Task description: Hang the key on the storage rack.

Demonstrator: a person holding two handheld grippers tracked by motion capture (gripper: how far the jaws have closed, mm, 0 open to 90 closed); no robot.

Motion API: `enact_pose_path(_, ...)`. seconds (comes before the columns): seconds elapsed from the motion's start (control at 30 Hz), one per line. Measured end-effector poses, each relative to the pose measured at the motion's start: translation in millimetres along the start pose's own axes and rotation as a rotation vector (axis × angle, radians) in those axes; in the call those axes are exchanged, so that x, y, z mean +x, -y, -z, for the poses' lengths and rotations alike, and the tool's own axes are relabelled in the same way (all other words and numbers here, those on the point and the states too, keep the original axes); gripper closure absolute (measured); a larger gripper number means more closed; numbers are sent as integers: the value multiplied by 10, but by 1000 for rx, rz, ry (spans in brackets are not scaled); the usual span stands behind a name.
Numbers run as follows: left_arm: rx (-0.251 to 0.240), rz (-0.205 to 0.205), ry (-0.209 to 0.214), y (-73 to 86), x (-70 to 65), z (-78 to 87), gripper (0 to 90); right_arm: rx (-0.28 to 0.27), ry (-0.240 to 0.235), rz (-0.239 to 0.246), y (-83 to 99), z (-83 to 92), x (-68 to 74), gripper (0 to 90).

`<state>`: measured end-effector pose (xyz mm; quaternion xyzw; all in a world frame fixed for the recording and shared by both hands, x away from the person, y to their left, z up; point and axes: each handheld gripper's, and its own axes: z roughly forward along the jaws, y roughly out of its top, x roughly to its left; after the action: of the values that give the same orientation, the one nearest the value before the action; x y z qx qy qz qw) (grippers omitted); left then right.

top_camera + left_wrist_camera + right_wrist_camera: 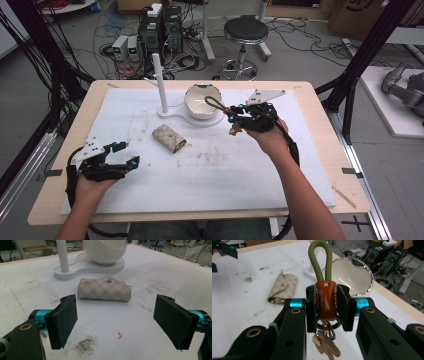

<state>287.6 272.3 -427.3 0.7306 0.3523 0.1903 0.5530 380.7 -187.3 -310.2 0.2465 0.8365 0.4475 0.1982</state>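
Clamping on a key fob point(325, 301) with the right gripper point(327, 307), jaws narrow and pressed on the brown leather sleeve from both sides. Rising above the jaws, a green cord loop point(320, 261); hanging below them, a metal ring and a brass-coloured key point(325, 346). Held up off the table at the right of the high view, right gripper point(235, 117) just near of the white egg-shaped bowl point(200, 102), with the cord loop reaching toward the bowl's rim. Lying flat near the middle of the white mat point(225, 165), a beige patterned pouch point(169, 138), closed by a snap and well apart from both grippers. Standing far of the pouch, a white post point(159, 82) on the same white base point(177, 116) as the bowl. Resting low at the near left, left gripper point(125, 155), jaws spread wide with nothing between the pads point(63, 320); pointing toward the pouch point(105, 289), well short of it. Marking the mat between those jaws, a grey smudge point(85, 343) and a small red fleck point(120, 335).
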Motion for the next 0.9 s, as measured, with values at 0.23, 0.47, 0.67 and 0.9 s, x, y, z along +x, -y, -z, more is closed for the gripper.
enact_pose_path(0.23, 6, -10, 0, -10, -4, -14, 192, -2, -7, 26, -269, -178, 22, 718)
enact_pose_path(0.47, 7, -5, 0, -8, 1, -21, 192, 3, -12, 54, -541, -373, 44, 716)
enact_pose_path(0.67, 9, -3, -1, -2, 21, -22, 192, 0, -9, 83, -746, -523, 78, 716)
enact_pose_path(0.9, 9, -1, -2, -2, 34, -32, 192, -14, -22, 98, -985, -729, 125, 716)
